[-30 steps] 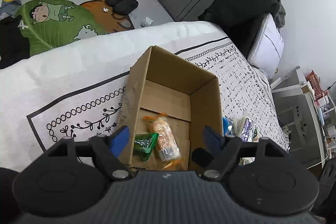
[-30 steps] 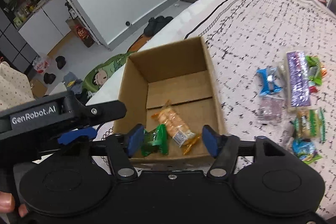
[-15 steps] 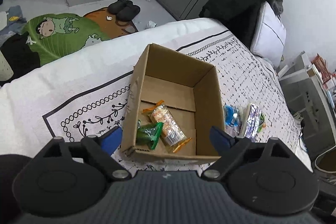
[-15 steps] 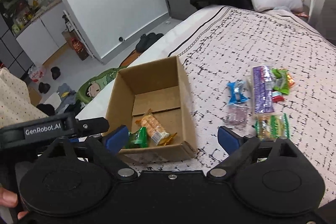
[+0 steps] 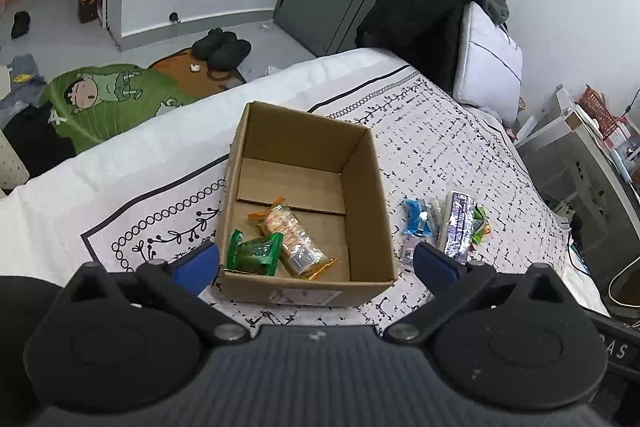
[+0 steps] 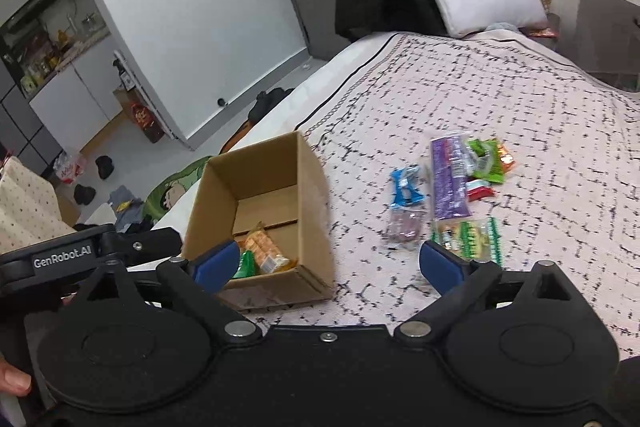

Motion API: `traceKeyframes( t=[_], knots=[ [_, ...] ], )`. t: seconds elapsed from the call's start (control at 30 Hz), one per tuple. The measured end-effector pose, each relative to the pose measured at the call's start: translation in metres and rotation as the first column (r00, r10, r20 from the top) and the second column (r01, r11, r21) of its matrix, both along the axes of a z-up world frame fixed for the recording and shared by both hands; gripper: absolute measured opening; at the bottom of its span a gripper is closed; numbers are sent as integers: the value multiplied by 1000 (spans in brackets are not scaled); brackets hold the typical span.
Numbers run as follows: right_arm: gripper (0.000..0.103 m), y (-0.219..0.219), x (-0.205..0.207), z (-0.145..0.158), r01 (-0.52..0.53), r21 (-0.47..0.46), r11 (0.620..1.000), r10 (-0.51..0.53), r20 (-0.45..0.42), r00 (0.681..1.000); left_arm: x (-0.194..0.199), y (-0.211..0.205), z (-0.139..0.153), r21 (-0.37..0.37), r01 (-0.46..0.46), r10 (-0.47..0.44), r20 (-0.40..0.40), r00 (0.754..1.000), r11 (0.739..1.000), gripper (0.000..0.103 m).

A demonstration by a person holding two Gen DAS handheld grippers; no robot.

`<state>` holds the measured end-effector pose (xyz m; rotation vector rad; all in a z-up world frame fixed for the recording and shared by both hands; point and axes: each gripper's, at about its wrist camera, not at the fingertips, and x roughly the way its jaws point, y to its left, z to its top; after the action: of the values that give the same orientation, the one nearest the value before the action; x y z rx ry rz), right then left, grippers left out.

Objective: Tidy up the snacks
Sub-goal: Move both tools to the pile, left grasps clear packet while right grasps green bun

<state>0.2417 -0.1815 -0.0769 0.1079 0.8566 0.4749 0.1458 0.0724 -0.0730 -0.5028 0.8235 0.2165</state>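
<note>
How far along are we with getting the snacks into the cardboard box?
Early. Done: a green packet and an orange-wrapped cracker pack lie in the brown cardboard box. In hand: nothing; the left gripper and right gripper have just been opening and stand empty. Left: the loose snacks on the bedspread, including the purple bar and blue packet.

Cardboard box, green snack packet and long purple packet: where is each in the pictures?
Cardboard box (image 5: 366, 195): left wrist view, right inner wall.
Green snack packet (image 5: 254, 253): left wrist view, middle of wrapper.
Long purple packet (image 6: 448, 183): right wrist view, middle of wrapper.
</note>
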Motion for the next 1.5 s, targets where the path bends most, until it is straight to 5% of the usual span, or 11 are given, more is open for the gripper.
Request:
traceKeyframes(
  t=[0.77, 1.13, 1.5],
  knots=[
    [102, -92, 4, -20, 167, 18, 986, -167, -14, 986, -5, -56, 18, 62, 58, -65, 112, 992, 996, 103],
    [102, -130, 18, -48, 215, 118, 969, -202, -112, 973, 11, -86, 10, 95, 106, -110, 42, 993, 990, 103],
    [95, -149, 37, -74, 270, 230, 935, -228, -194, 954, 38, -119, -22, 20, 169, -169, -30, 985, 985, 102]
  ],
)
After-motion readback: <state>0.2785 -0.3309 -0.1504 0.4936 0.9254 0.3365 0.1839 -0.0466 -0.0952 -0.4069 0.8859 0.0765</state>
